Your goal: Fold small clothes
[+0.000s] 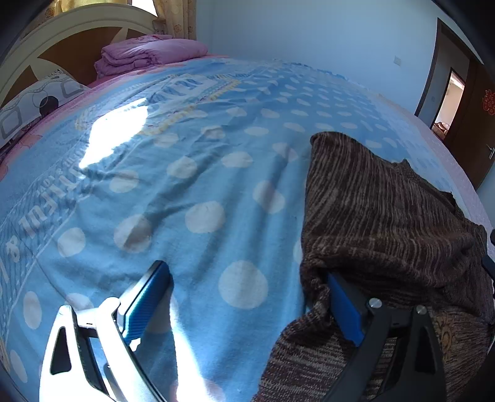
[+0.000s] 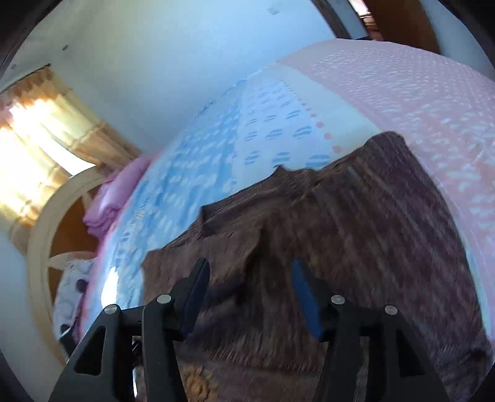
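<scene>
Left gripper [image 1: 247, 297], jaws spread wide, nothing pinched; one finger's pad tucked under the edge of a brown knit sweater [image 1: 386, 216]; sweater lying on a blue dotted blanket [image 1: 185, 185]; right gripper [image 2: 250, 293] half open above the sweater, empty.

Left wrist view: close above light-blue, white-dotted blanket [image 1: 216, 191], facing white arched headboard [image 1: 77, 27]. Right wrist view: rolled, blurred, low over brown striped knitted garment [image 2: 355, 235], facing same headboard. Shared: garment, blanket, folded pink quilt [image 1: 148, 54].
</scene>
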